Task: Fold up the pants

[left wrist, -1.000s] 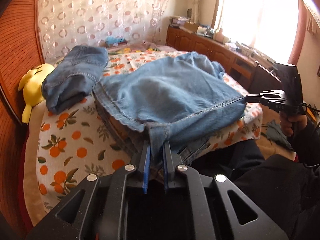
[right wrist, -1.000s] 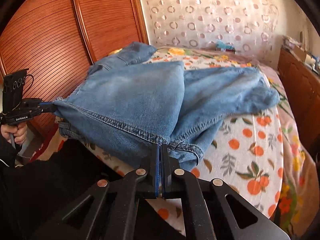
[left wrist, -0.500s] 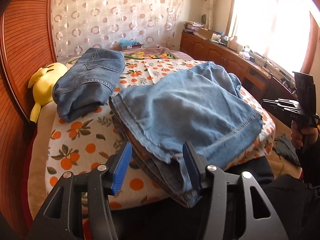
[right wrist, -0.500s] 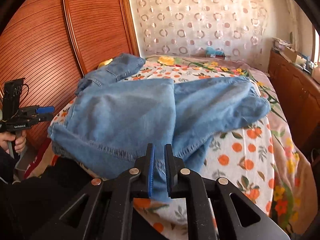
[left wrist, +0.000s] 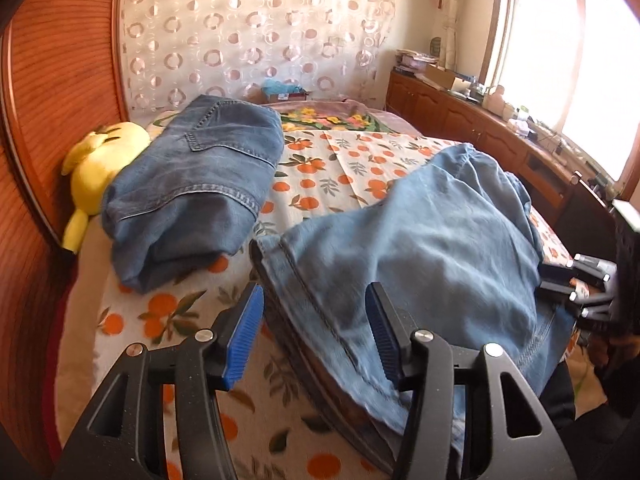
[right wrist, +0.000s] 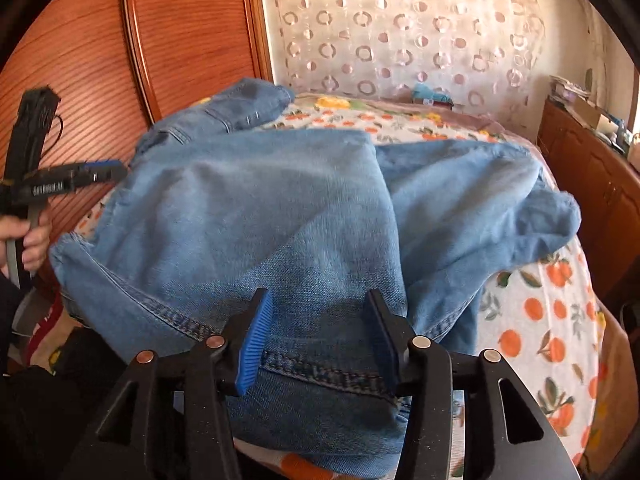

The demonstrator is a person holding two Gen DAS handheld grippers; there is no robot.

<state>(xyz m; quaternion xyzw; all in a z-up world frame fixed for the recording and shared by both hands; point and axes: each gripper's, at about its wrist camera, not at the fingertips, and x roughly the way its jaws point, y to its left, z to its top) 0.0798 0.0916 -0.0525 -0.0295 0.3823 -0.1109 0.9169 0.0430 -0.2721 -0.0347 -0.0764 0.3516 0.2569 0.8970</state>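
The light-blue pants (right wrist: 288, 224) lie folded over at the near edge of the bed (left wrist: 320, 176), hem toward the person. Both the left gripper (left wrist: 314, 336) and right gripper (right wrist: 316, 340) hover spread wide, pinching nothing, probably to re-grip. Darker folded jeans (left wrist: 192, 196) sit at ten o'clock, set aside.

The left tongs (left wrist: 314, 338) stand wide apart over the near hem of the light blue denim pants (left wrist: 420, 264), gripping nothing. The pants lie folded on the orange-print bed cover (left wrist: 320, 176). Far left, a darker folded pair of jeans (left wrist: 192, 192) touches a yellow plush toy (left wrist: 100, 168). The right tongs (left wrist: 576, 288) sit at the pants' right edge.
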